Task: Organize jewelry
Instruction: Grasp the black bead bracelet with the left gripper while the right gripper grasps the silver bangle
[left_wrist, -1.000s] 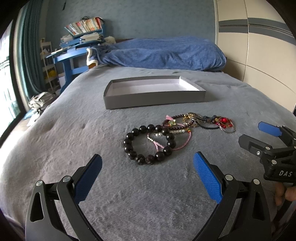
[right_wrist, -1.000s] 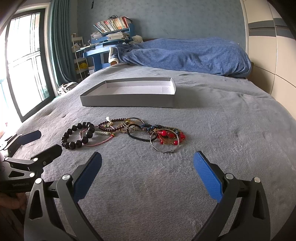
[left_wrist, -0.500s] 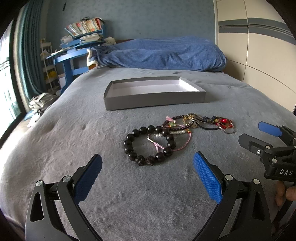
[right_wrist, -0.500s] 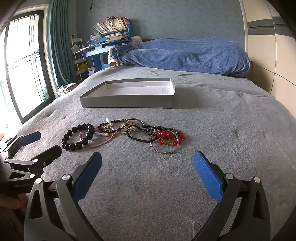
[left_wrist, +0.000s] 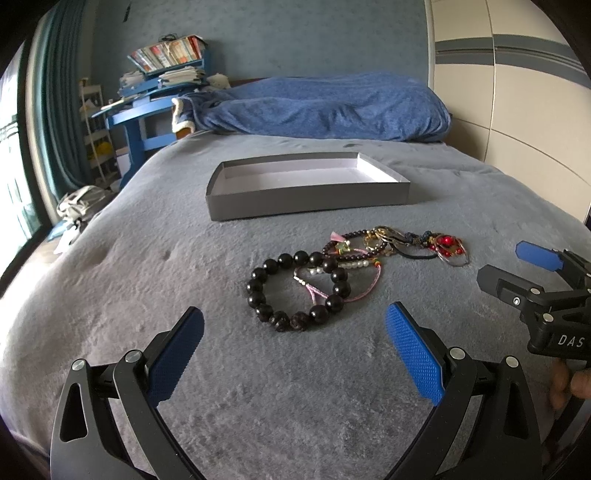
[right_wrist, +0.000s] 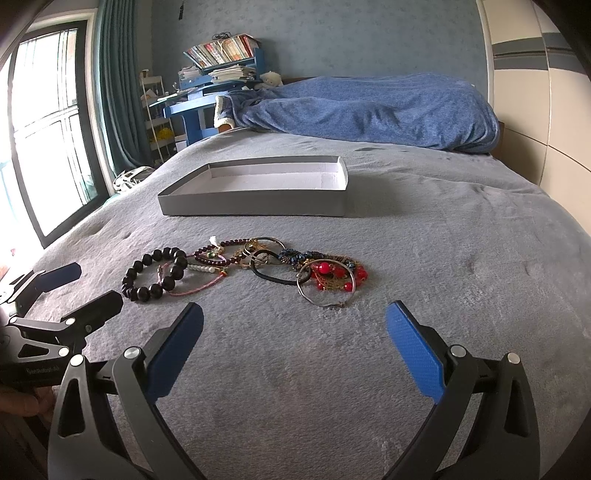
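Note:
A pile of jewelry lies on the grey bedspread. A black bead bracelet is at its left end, with a pink cord bracelet and a pearl strand beside it. A silver bangle with red beads is at its right end. An empty grey tray stands beyond the pile. My left gripper is open and empty, just short of the black bracelet. My right gripper is open and empty, just short of the bangle.
A rumpled blue blanket lies across the far end of the bed. A blue desk with books stands behind on the left by the window. A cream wall panel runs along the right side.
Both grippers have eased slightly forward toward the jewelry pile. Nothing was taken hold of and the jewelry has not moved.

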